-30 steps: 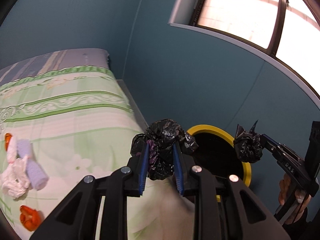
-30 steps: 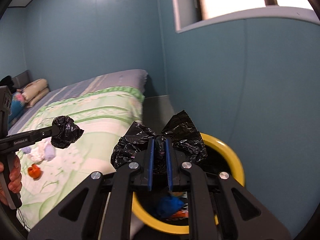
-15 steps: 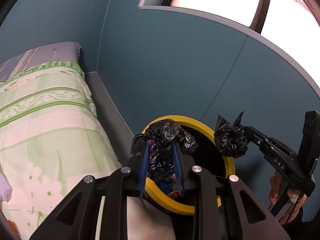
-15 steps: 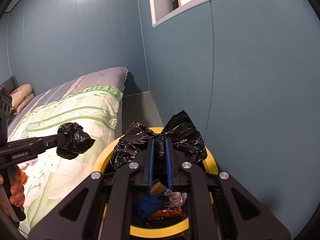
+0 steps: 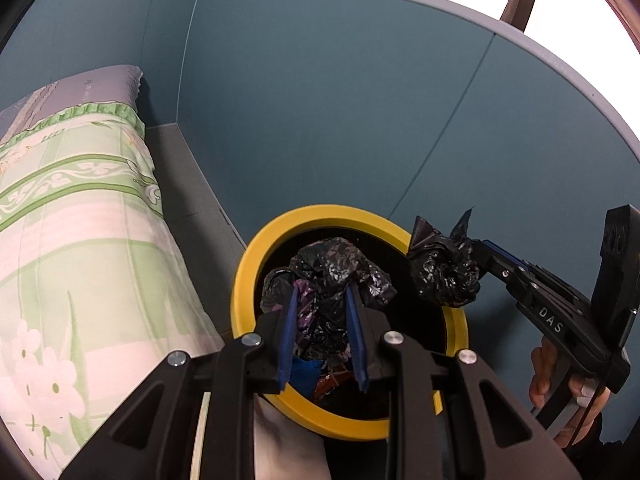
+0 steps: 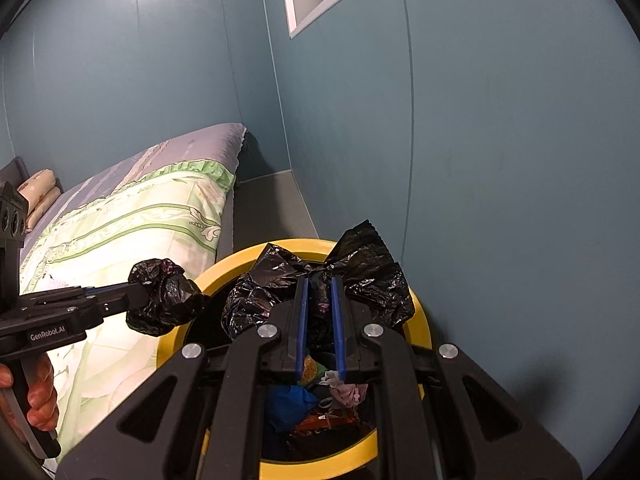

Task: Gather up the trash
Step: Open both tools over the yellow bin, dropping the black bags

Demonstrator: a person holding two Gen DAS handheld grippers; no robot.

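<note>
A bin with a yellow rim (image 5: 248, 276) (image 6: 424, 320) stands between the bed and the blue wall, with mixed trash inside (image 6: 296, 400). My left gripper (image 5: 322, 300) is shut on a crumpled black plastic bag (image 5: 336, 268) and holds it over the bin's mouth; it shows in the right wrist view (image 6: 164, 298). My right gripper (image 6: 319, 292) is shut on another crumpled black bag (image 6: 360, 272) over the bin's far rim. That bag shows in the left wrist view (image 5: 444, 272).
A bed with a green floral cover (image 5: 72, 216) (image 6: 132, 224) lies left of the bin. A grey floor strip (image 5: 180, 176) runs between the bed and the blue wall (image 5: 360, 120). A window (image 5: 580, 4) sits above.
Both grippers have moved forward and down with their black bags, from beside the bed to above the bin's mouth. The bin's inside has come into view.
</note>
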